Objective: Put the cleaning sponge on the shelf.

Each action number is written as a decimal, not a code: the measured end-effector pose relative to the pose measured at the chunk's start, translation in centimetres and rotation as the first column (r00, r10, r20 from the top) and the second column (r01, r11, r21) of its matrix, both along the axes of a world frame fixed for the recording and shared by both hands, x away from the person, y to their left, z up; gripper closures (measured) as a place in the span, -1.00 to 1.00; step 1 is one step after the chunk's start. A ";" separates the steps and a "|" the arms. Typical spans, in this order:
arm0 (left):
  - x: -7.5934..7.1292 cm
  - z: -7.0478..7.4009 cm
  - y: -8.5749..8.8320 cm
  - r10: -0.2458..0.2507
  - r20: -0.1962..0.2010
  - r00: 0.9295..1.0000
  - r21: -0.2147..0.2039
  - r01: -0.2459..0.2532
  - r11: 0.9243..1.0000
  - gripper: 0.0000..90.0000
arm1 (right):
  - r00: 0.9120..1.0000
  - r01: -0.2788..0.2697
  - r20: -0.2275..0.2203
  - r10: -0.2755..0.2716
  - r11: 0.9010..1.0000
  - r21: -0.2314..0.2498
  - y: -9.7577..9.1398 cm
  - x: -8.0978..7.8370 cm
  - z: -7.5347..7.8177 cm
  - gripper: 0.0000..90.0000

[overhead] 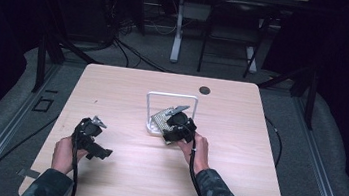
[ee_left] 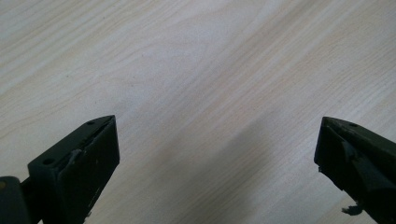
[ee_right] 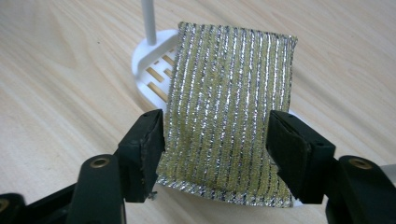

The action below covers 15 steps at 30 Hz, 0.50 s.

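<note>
The right hand-held gripper [ee_right: 215, 140] is pinching a yellow scouring sponge [ee_right: 229, 102] with silver stripes, its two jaws pressing against the sponge's long sides. The sponge is lying over the slotted base of a white rack [ee_right: 150, 59], hiding most of that base and overhanging its near rim. In the high view the right hand-held gripper [overhead: 179, 126] is sitting at the rack's [overhead: 172, 97] front, under the white hoop that is rising from the base.

The step in hand looks like either taking the sponge off the rack or settling it onto it; the pictures are not telling which. A lift would call for keeping the squeeze and drawing the sponge toward the person, clear of the hoop's thin post [ee_right: 148, 21]. A placement would call for easing the jaws apart and backing away.

The left hand-held gripper [overhead: 91, 135] is waiting well to the rack's left over bare table [overhead: 232, 185], and its jaws are standing wide apart with nothing between them. A dark round mark [overhead: 204, 90] is lying beyond the rack. Only the hoop and post are crowding the sponge.
</note>
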State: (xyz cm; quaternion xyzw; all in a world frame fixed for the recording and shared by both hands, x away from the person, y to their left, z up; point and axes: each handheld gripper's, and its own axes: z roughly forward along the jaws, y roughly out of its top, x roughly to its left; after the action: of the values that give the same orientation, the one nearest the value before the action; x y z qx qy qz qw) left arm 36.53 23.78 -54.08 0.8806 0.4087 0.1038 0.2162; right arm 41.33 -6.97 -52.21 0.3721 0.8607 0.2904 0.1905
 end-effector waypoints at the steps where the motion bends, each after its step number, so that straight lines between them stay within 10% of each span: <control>1: -0.1 0.0 0.1 0.005 0.000 1.000 -0.003 -0.005 1.000 -1.00 | 1.000 -0.005 0.002 0.005 1.000 0.005 0.0 -0.2 0.2 -0.22; 15: -0.3 -0.1 0.2 0.008 0.004 1.000 0.002 -0.008 1.000 -1.00 | 0.995 -0.097 -0.001 0.097 0.994 0.050 -1.8 -3.4 4.1 -0.68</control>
State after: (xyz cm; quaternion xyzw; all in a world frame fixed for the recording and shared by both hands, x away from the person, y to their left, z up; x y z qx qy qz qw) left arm 36.19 23.97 -54.14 0.8790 0.4116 0.1068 0.2160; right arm 37.91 -8.77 -48.06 0.3351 0.8705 0.3202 0.1653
